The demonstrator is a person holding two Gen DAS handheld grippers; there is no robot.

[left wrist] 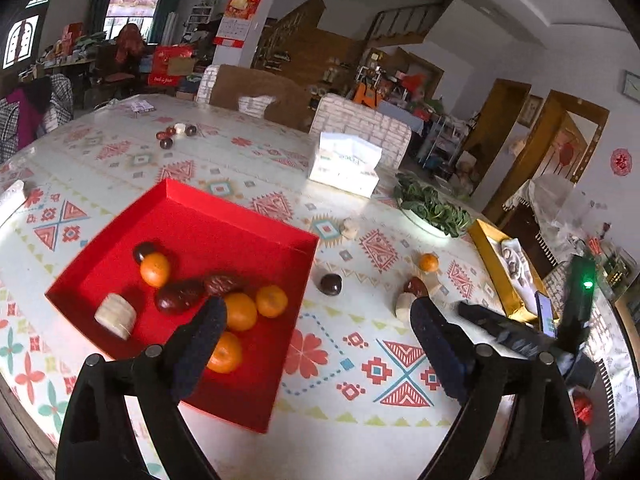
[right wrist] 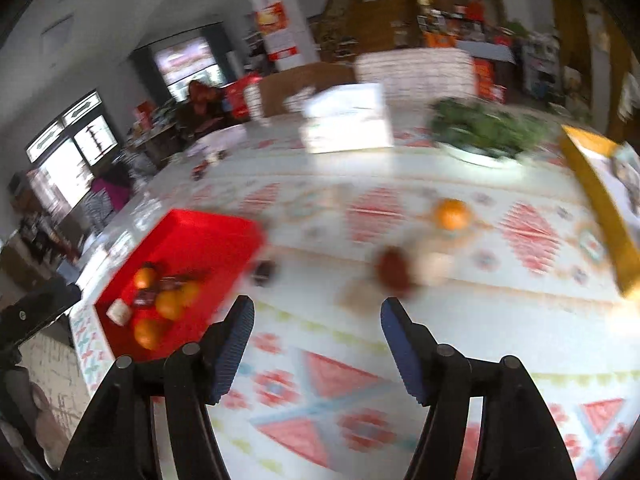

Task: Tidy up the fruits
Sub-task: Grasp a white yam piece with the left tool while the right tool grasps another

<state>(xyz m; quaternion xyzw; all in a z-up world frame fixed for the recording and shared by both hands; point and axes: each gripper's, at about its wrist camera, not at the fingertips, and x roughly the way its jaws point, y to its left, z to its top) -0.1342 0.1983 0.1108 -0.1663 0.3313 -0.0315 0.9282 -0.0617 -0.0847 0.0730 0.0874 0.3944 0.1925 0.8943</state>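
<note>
A red tray [left wrist: 256, 236] on the patterned table holds several oranges [left wrist: 239, 311], red dates [left wrist: 179, 295], a dark chestnut [left wrist: 143, 251] and a pale round piece [left wrist: 116, 315]. My left gripper [left wrist: 318, 314] is open and empty, above the tray's near right corner. Loose on the table to its right lie a dark chestnut [left wrist: 331, 283], an orange [left wrist: 428, 262], a red date [left wrist: 417, 286] and pale pieces [left wrist: 404, 305]. My right gripper [right wrist: 318, 312] is open and empty, a little short of the blurred date [right wrist: 394, 270] and orange [right wrist: 452, 214]. The tray also shows in the right wrist view [right wrist: 208, 240].
A white tissue box [left wrist: 346, 162], a plate of greens [left wrist: 432, 206] and a gold box [left wrist: 494, 264] stand at the back right. More dates and a pale piece [left wrist: 176, 132] lie at the far side. Chairs stand behind the table. The right gripper's body [left wrist: 520, 336] is at the right.
</note>
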